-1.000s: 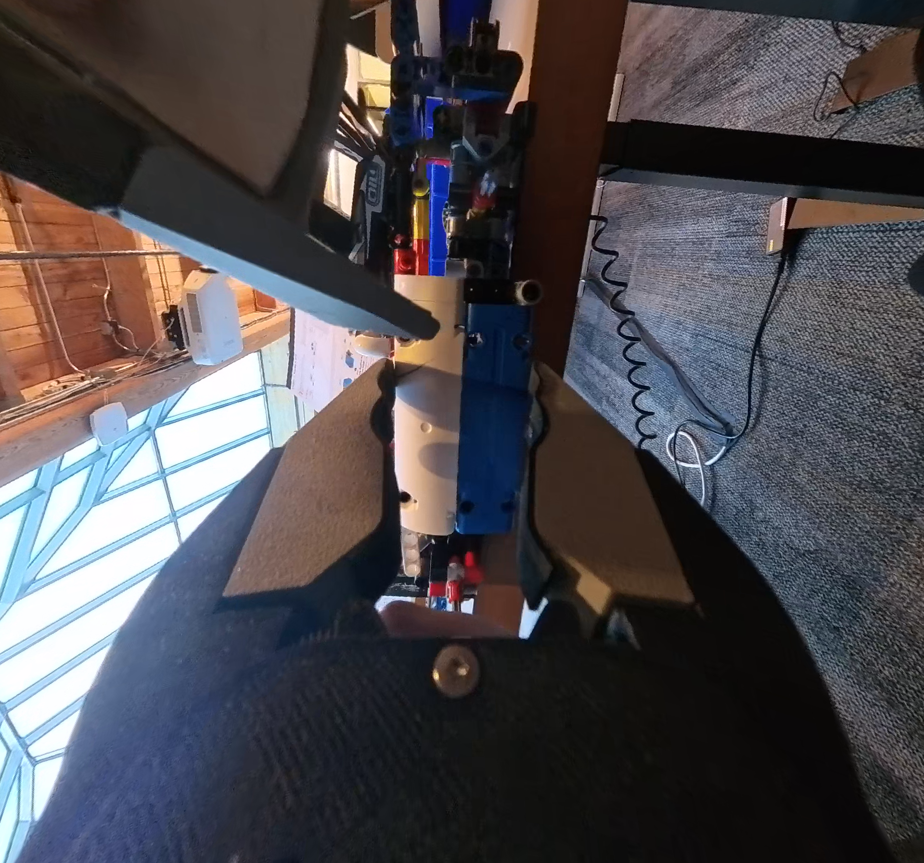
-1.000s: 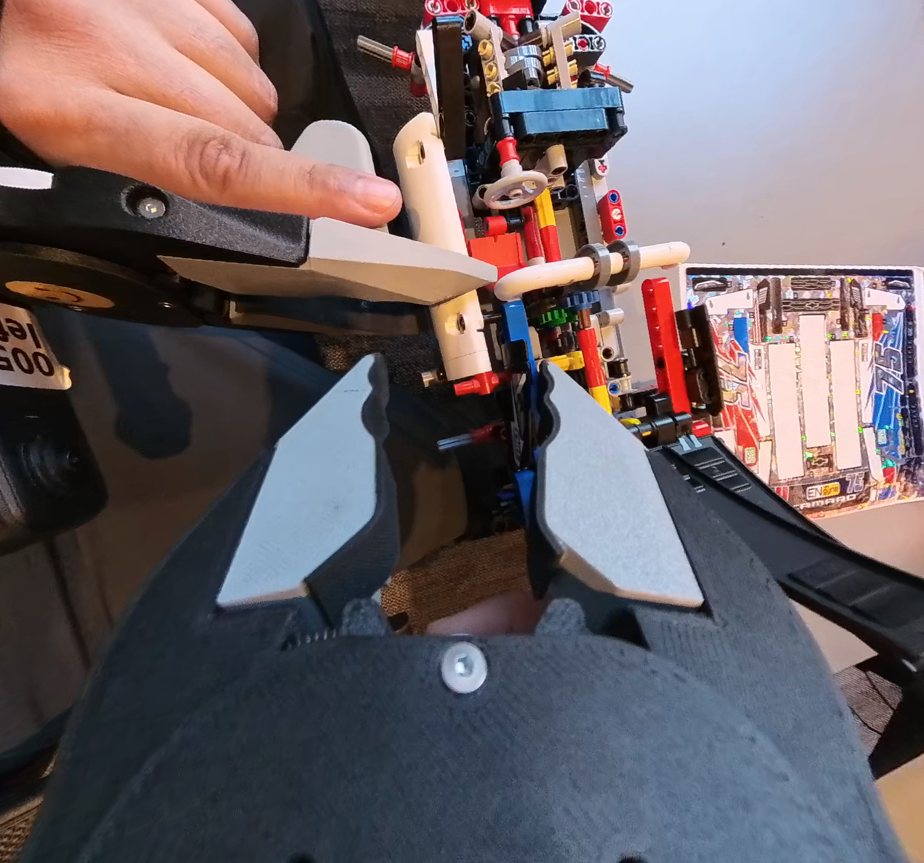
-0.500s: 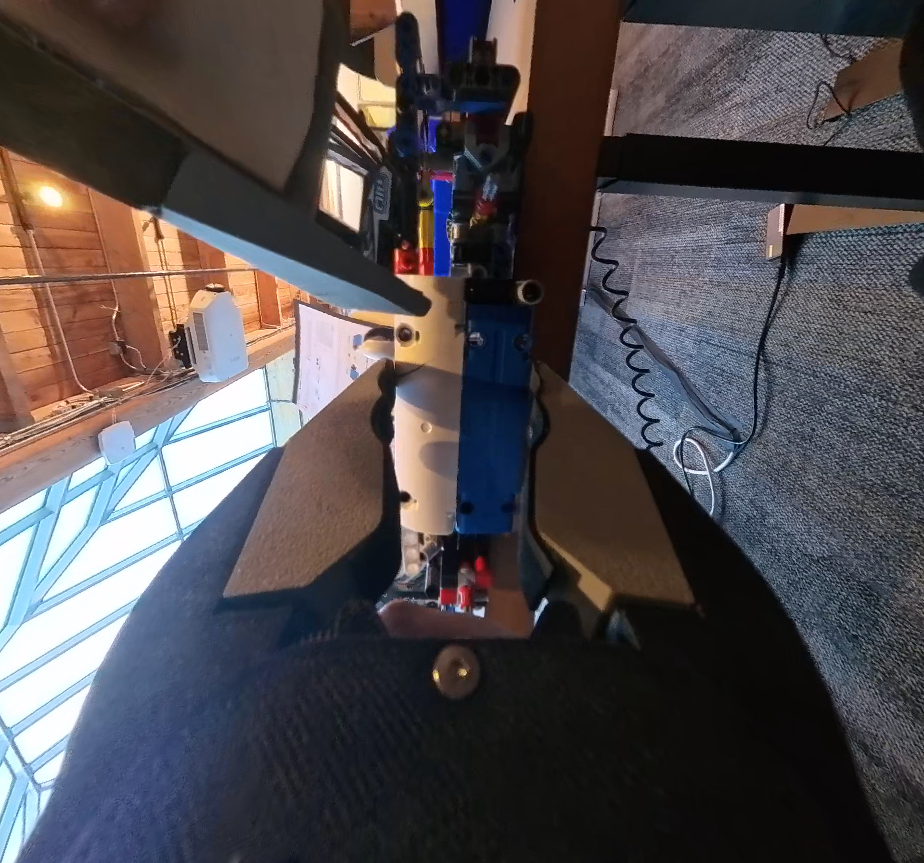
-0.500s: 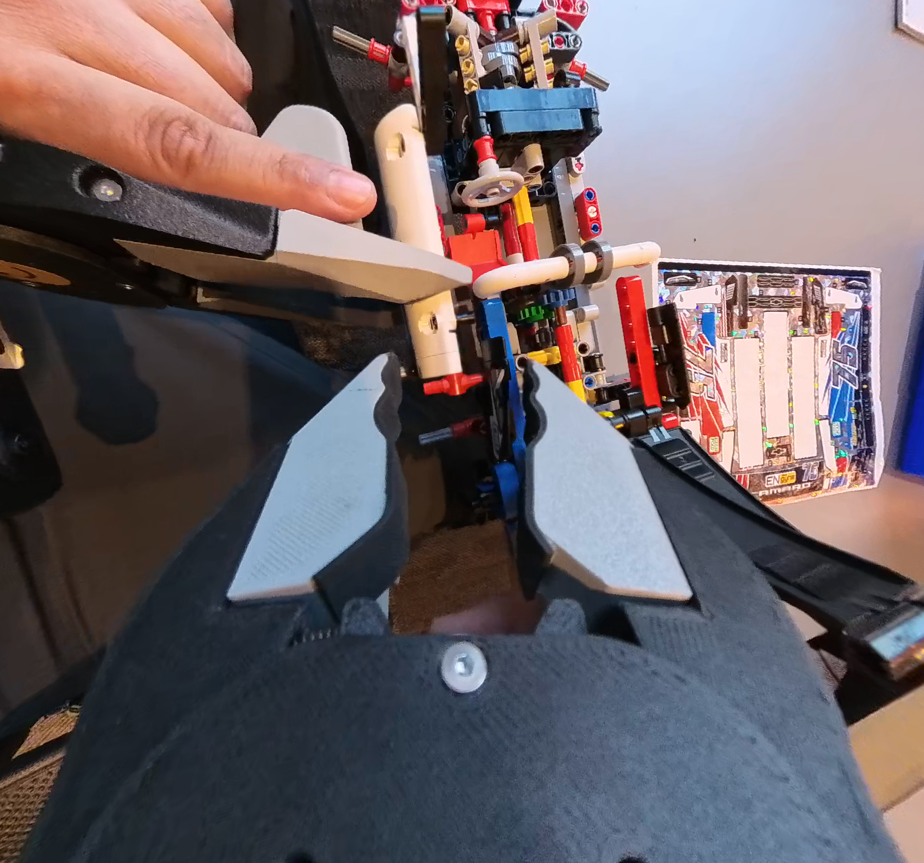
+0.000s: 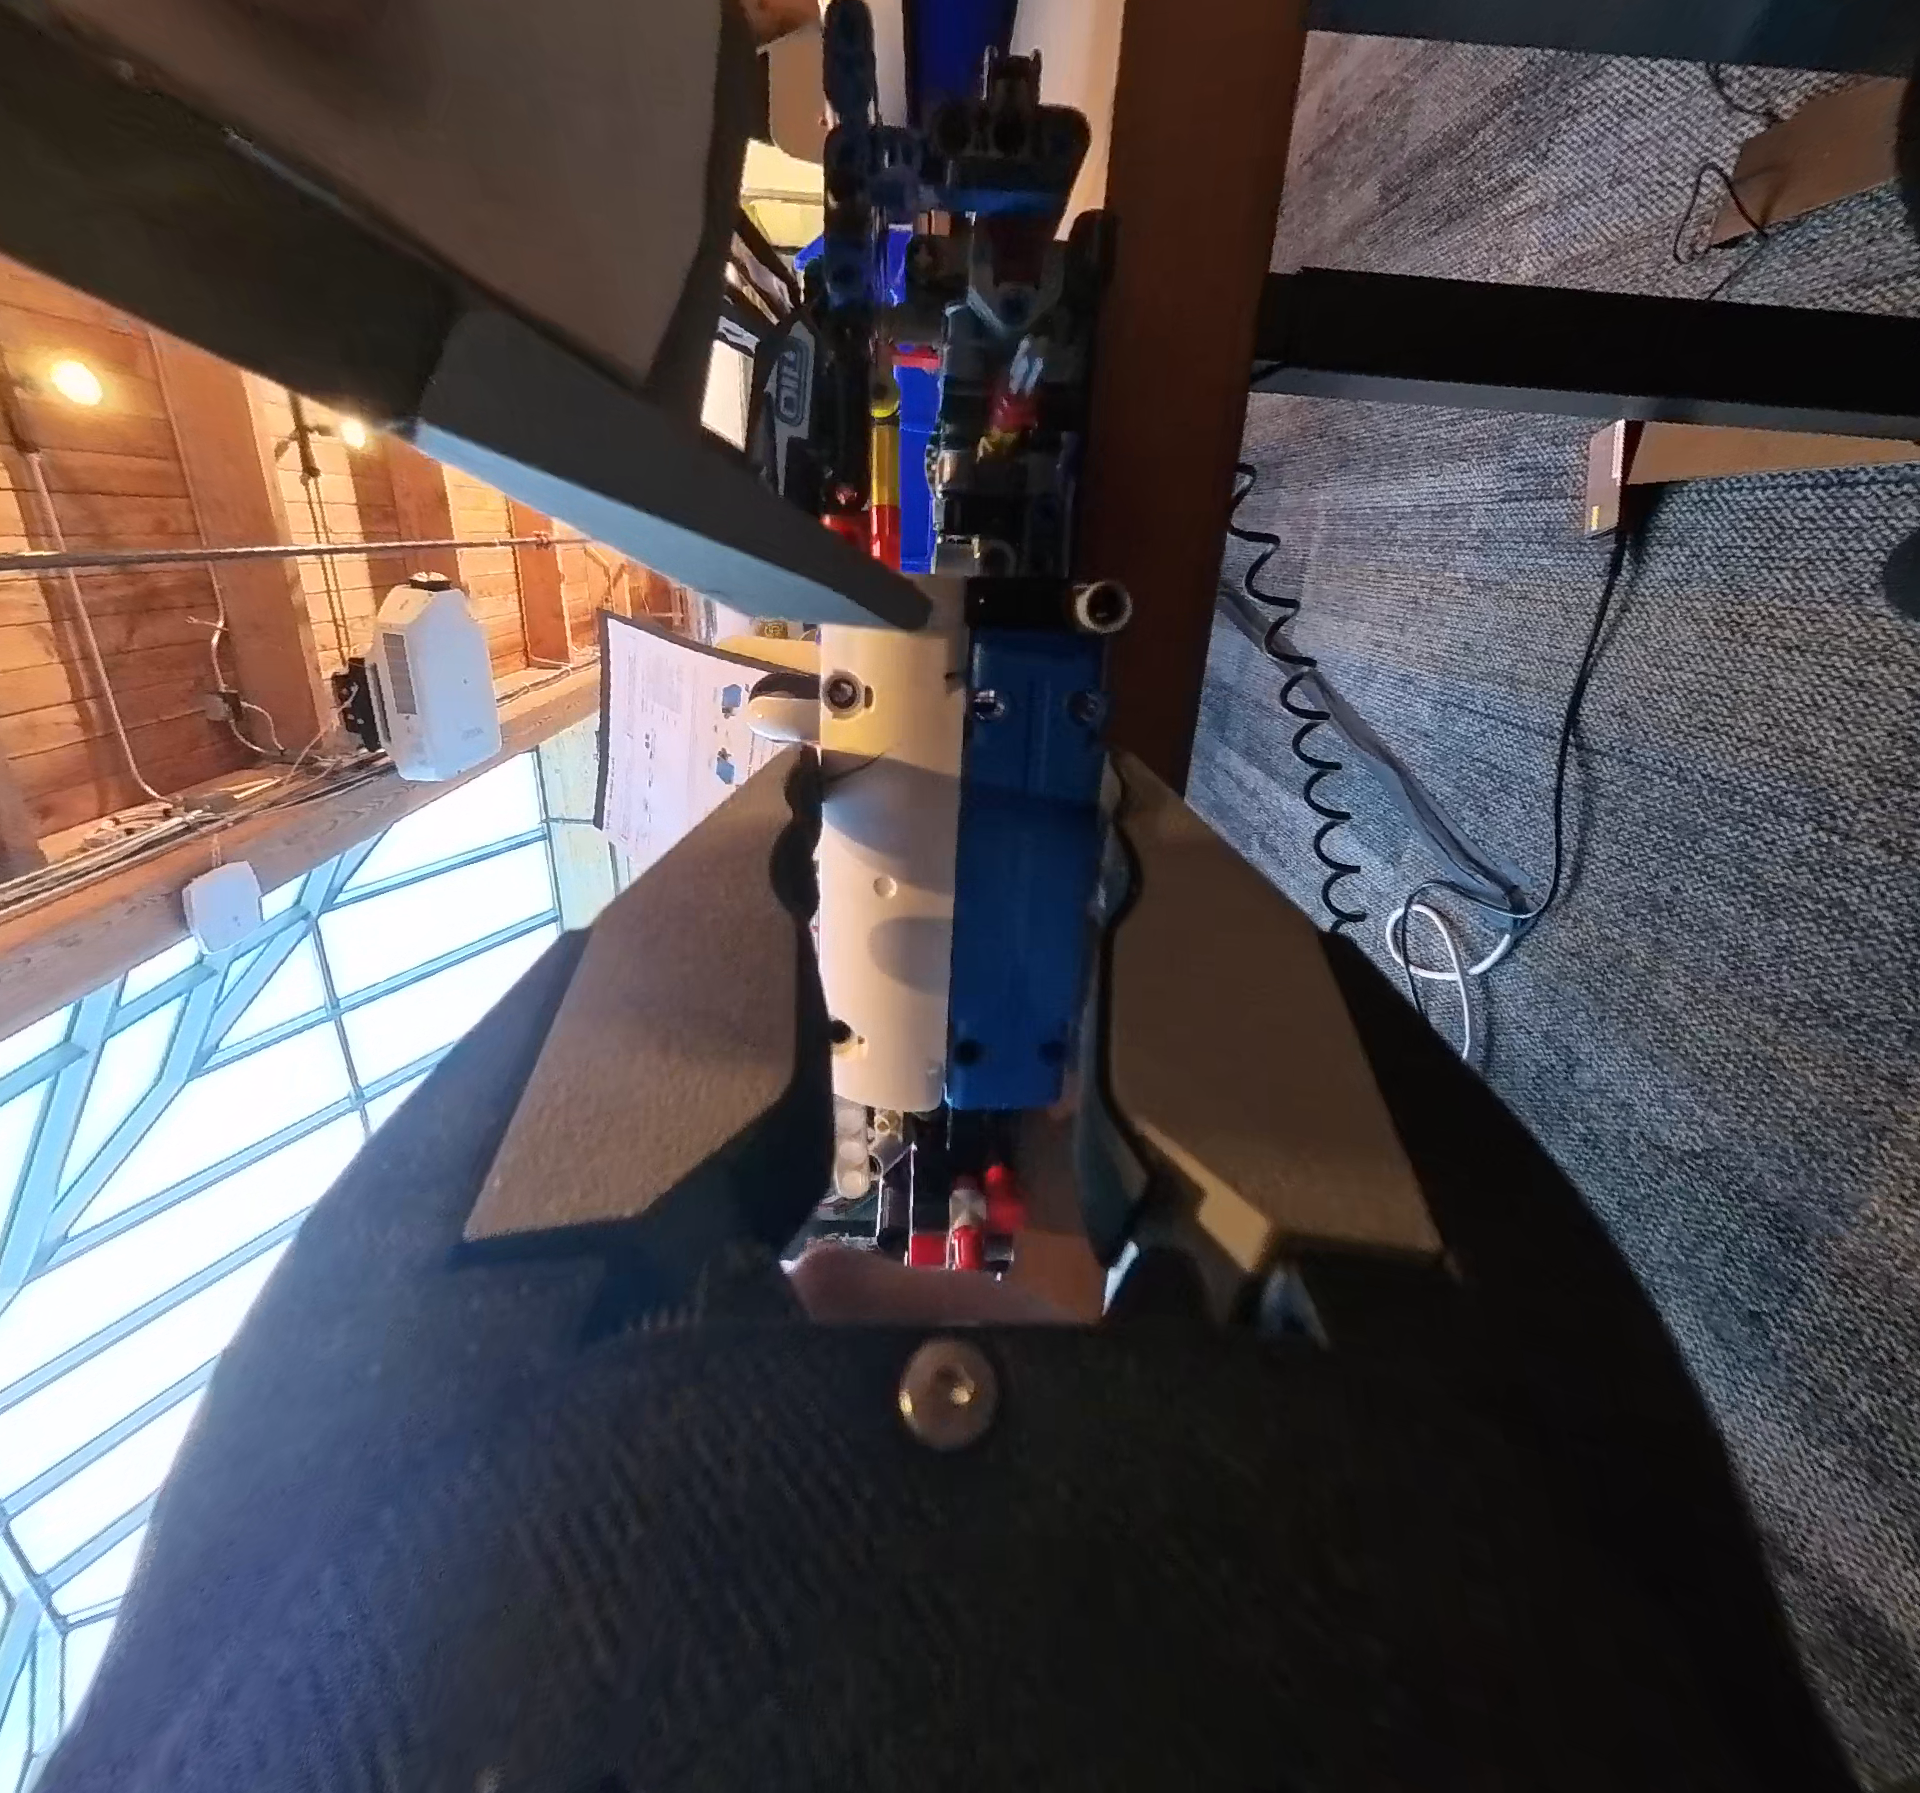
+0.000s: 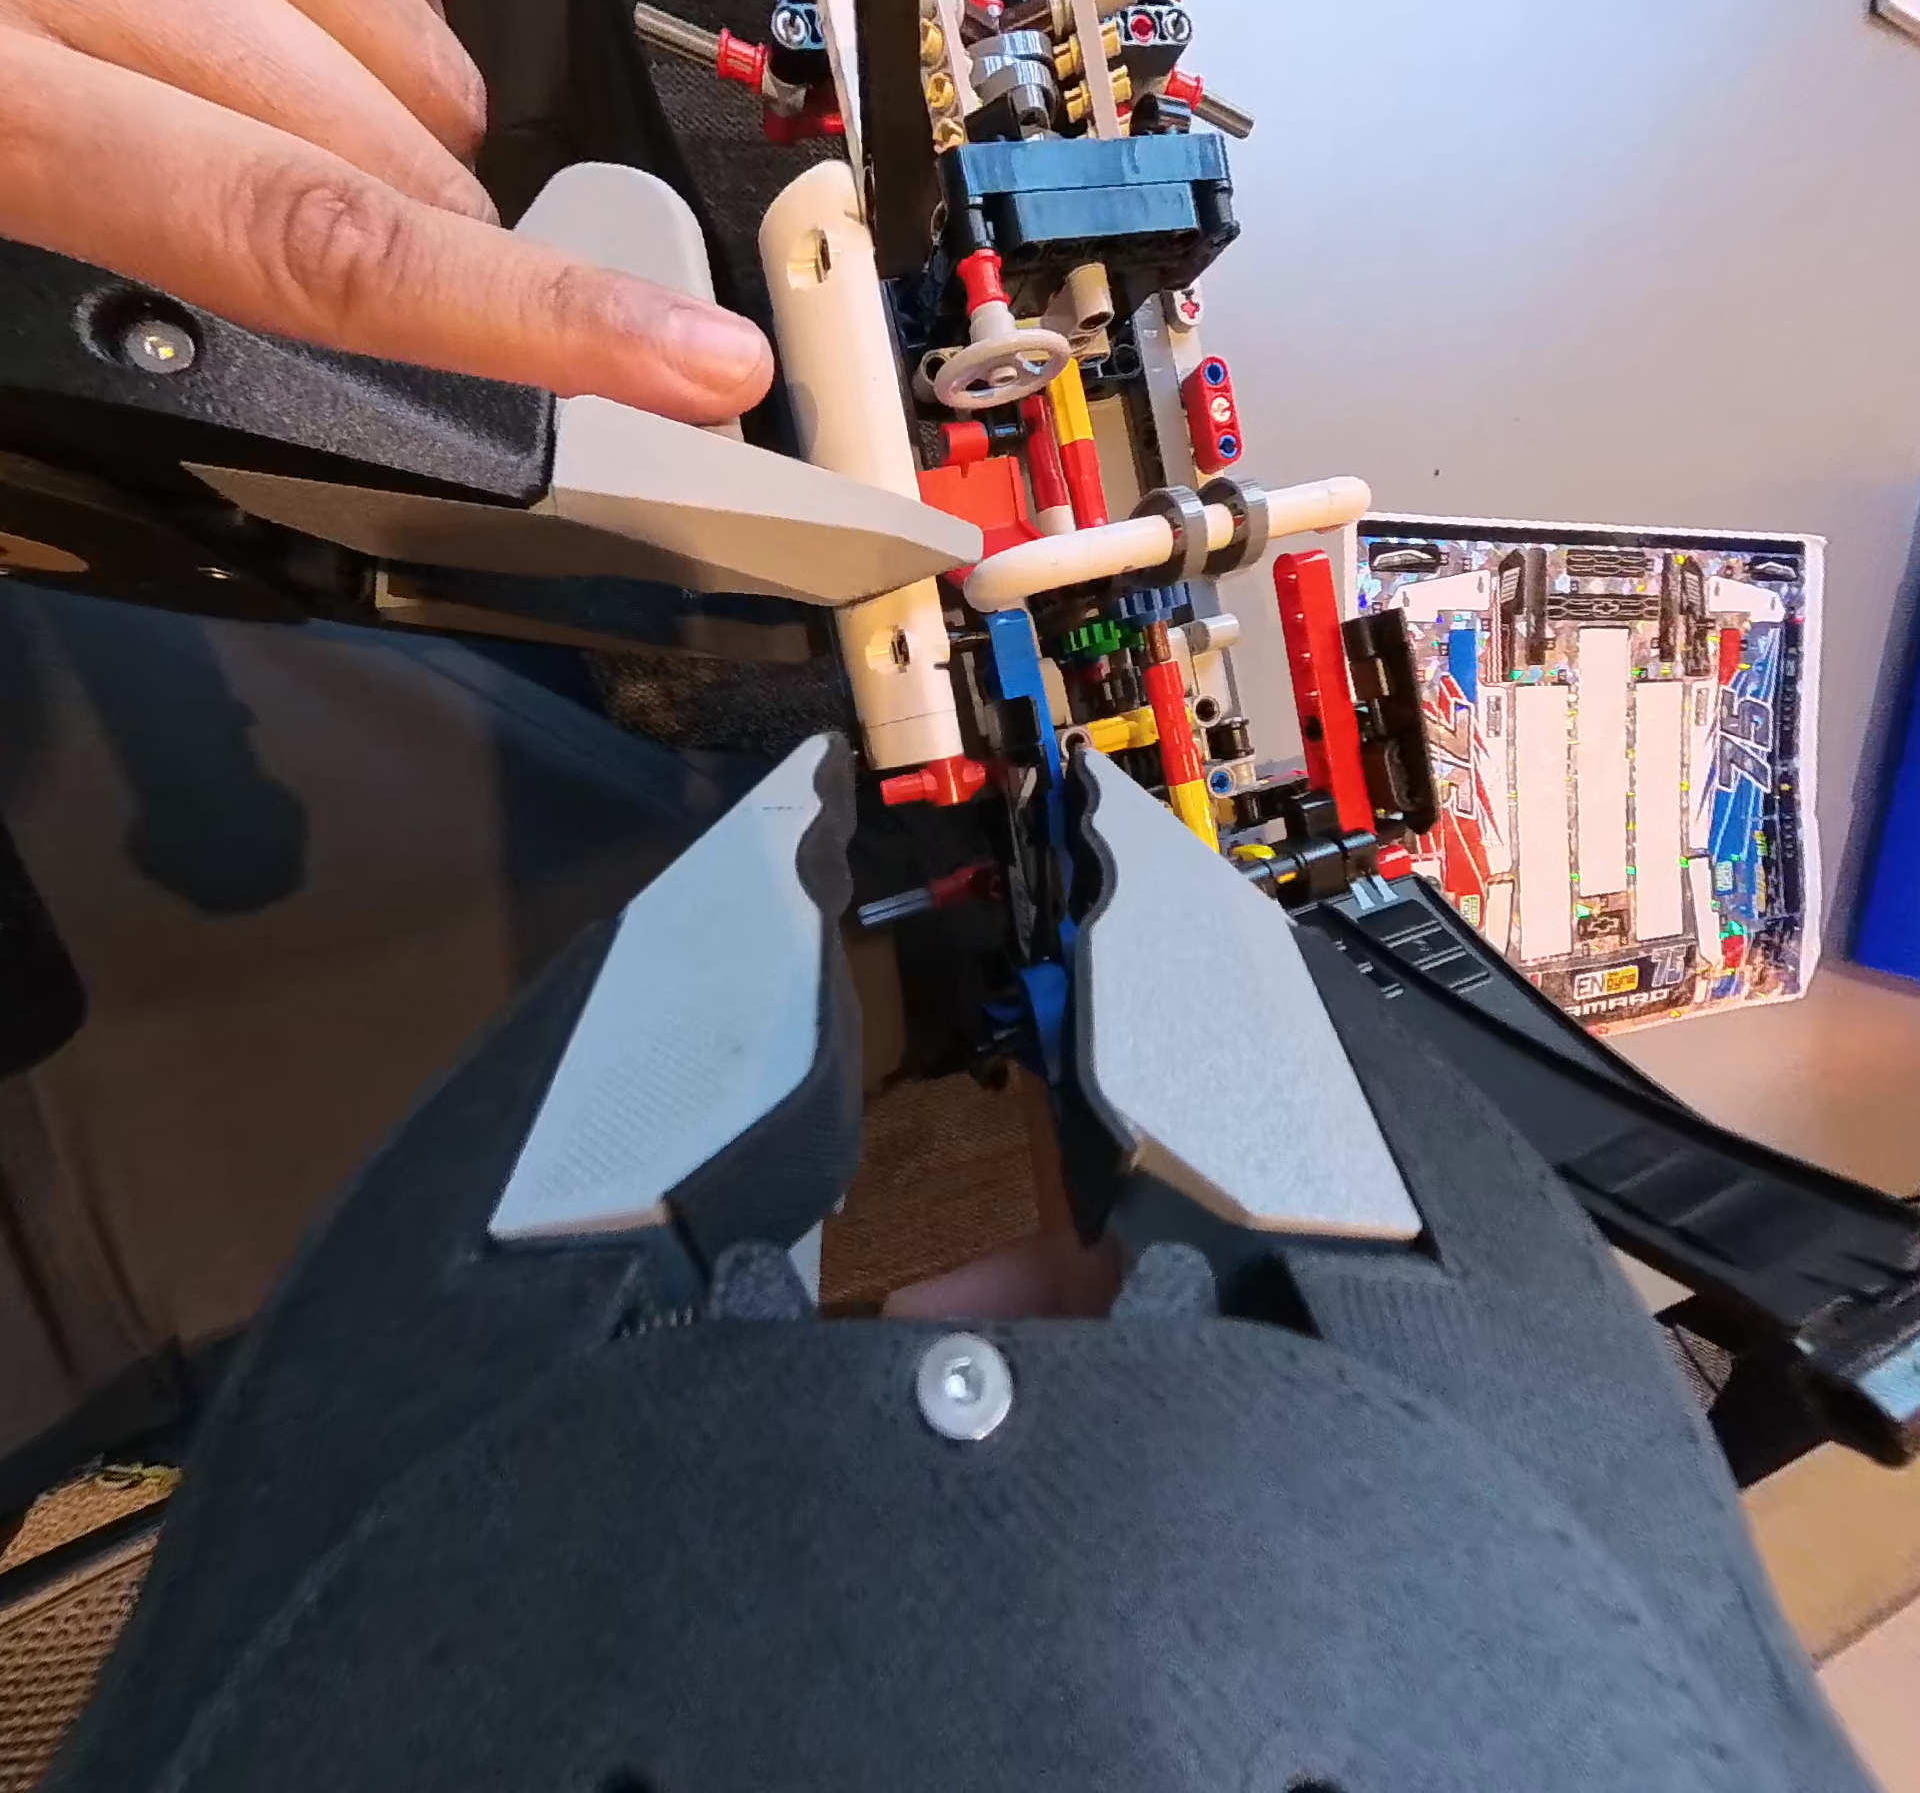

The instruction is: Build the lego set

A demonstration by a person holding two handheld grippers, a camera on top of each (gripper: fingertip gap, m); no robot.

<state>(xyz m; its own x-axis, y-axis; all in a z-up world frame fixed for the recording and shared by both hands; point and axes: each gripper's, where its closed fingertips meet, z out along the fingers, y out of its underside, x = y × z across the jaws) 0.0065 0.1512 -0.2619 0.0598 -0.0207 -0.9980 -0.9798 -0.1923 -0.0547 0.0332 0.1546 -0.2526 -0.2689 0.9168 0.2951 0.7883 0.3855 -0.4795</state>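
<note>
While the left gripper point(image 5: 956, 808) clamps the model point(image 5: 961, 870) by its white and blue side panels, the right gripper point(image 6: 961, 850) sits at the model's lower end, fingers spread; only the right-hand one touches a blue beam point(image 6: 1023, 704), so nothing is gripped. Model is held in the air, upright in the right view. A hand point(image 6: 312, 185) rests on the left gripper, fingertip just beside the white panel point(image 6: 852, 455). Sticker sheet point(image 6: 1600, 767) leans on the wall behind the model.

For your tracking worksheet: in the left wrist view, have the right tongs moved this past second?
Yes: right tongs slid up-frame along the white panel, uncovering its pin hole.
</note>
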